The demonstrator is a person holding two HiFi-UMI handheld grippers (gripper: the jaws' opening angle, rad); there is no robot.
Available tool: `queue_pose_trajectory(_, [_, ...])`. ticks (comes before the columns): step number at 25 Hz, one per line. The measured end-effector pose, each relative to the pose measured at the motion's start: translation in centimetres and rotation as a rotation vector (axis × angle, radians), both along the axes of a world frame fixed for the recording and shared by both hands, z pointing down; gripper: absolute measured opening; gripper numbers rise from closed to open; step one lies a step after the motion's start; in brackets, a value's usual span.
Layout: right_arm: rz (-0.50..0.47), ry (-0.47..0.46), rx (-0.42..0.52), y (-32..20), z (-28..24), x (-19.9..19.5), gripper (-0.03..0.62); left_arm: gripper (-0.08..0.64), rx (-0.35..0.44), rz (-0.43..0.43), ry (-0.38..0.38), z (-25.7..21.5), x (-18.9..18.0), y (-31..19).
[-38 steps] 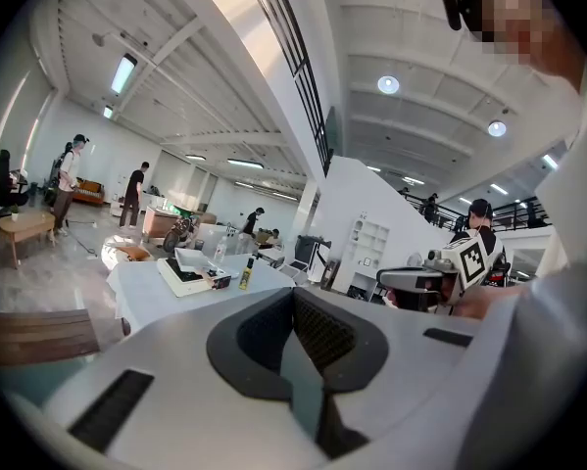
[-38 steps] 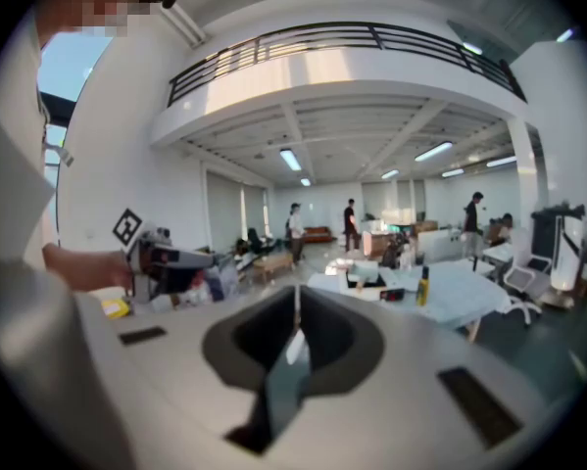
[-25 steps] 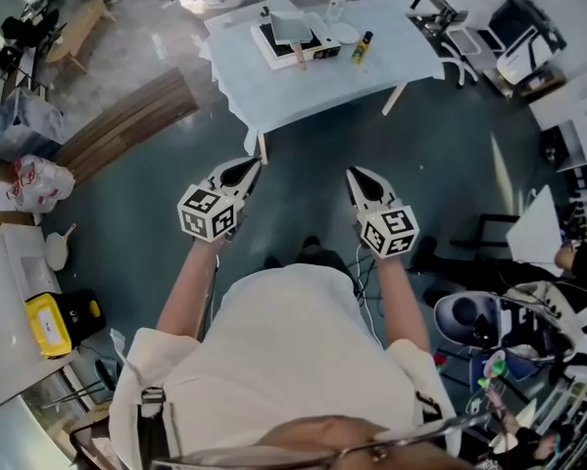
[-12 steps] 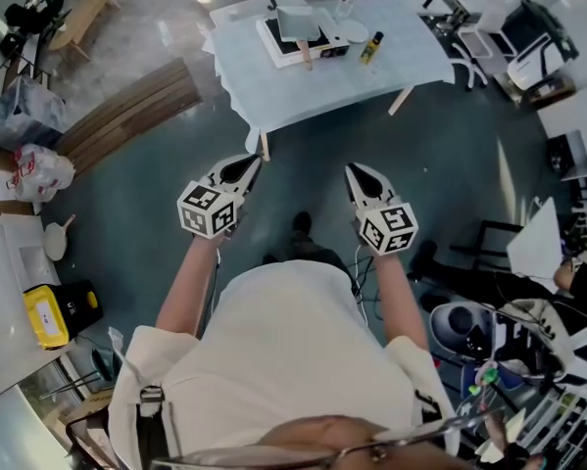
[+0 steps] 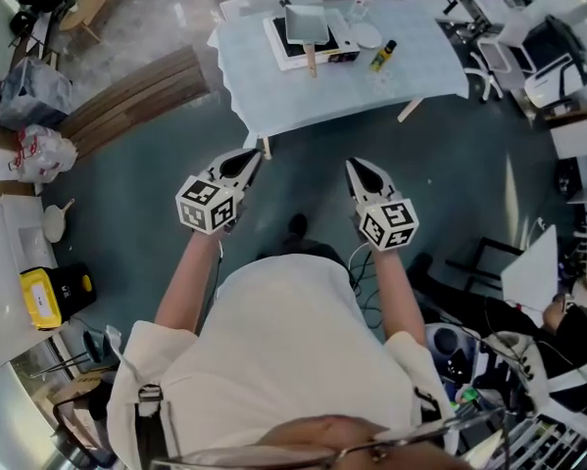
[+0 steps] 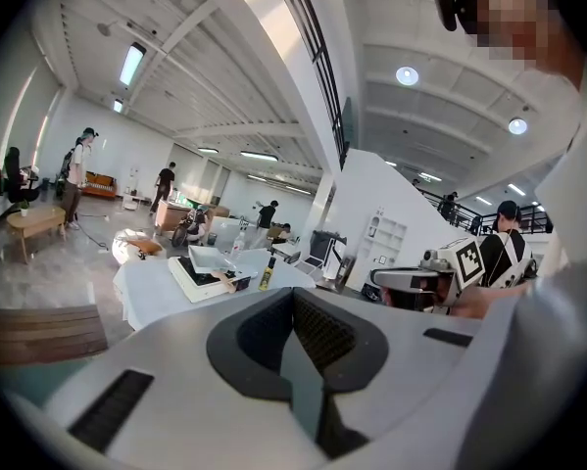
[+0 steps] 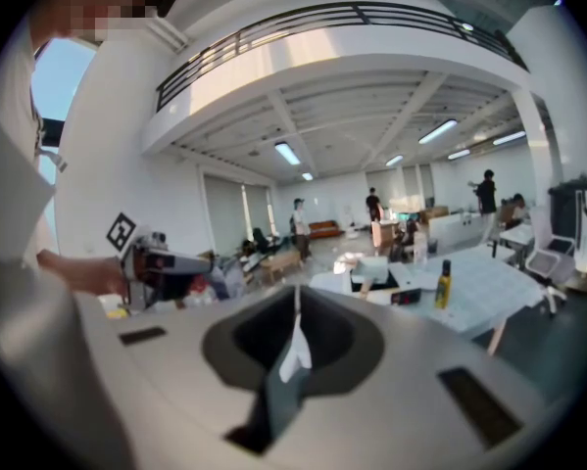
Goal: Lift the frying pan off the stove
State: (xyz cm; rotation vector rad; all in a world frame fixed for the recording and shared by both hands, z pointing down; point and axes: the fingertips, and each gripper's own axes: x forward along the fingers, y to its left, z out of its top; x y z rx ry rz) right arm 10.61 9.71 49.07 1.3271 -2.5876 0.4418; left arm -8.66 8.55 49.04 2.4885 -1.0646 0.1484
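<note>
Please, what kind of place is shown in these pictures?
Probably a big open workshop or lab hall, not a home kitchen: the stove stands on a cloth-covered table on a bare floor, an office chair stands at the side, and a railed gallery runs overhead.

Dark teal floor (image 5: 126,204); a pale-clothed table (image 5: 313,91) ahead; wooden boards (image 5: 141,91) to its left; strip lights (image 7: 288,153) overhead.

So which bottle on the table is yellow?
The dark-capped bottle right of the stove; the other bottle, at the table's far edge, is clear.
</note>
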Motion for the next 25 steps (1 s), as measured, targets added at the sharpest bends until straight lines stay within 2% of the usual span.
queue_pose_trajectory(17, [-0.114,-0.007,-0.021,-9.9,1.5,4.3,0.035,0.031,-0.026,-0.102,-0.001,1.5,4.6,-7.9])
queue_pose_trajectory(25, [-0.133,-0.005,-0.037,-13.4,1.8,4.5,0.035,0.029,-0.051,-0.116,-0.003,1.9,5.2,-10.8])
